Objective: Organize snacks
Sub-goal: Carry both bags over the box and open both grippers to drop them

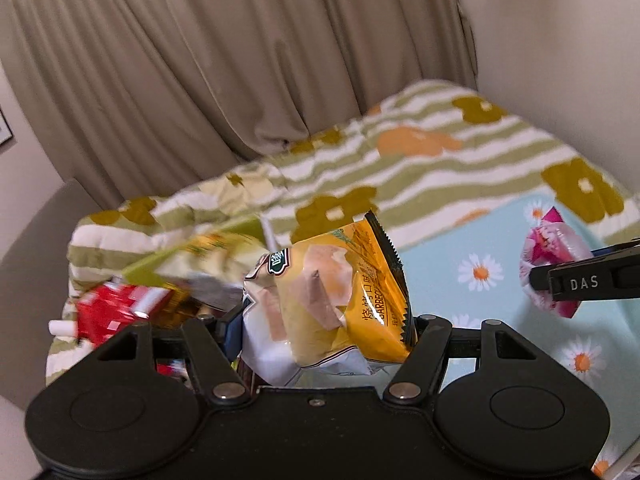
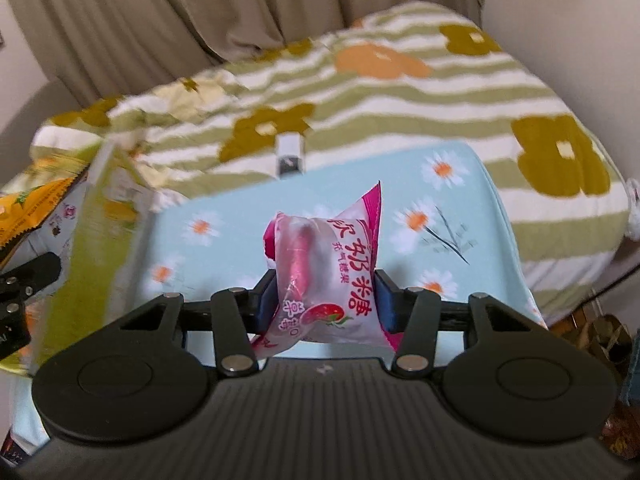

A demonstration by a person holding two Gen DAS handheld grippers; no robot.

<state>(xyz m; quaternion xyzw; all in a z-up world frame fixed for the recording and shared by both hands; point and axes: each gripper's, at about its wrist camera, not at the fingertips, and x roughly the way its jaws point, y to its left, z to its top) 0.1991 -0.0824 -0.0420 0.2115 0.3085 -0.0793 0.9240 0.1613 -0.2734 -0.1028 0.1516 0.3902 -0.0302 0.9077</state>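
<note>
My left gripper [image 1: 326, 320] is shut on a yellow-orange barbecue snack packet [image 1: 360, 280], with a white packet [image 1: 264, 344] pinched beside it, both lifted above the bed. My right gripper [image 2: 326, 296] is shut on a pink-and-white strawberry candy packet [image 2: 332, 272], held upright over the light blue daisy sheet [image 2: 460, 220]. In the left wrist view the right gripper [image 1: 580, 280] and its pink packet [image 1: 548, 248] show at the right edge. The right wrist view catches the left gripper's body [image 2: 20, 292] and the orange packet [image 2: 28, 204] at the far left.
A blurred yellow-green carton [image 1: 192, 256] and a red packet [image 1: 116, 312] lie left of the left gripper. A green-striped flowered blanket [image 1: 440, 160] covers the back of the bed. Beige curtains [image 1: 200, 60] and a wall stand behind. Clutter sits on the floor at right [image 2: 608, 340].
</note>
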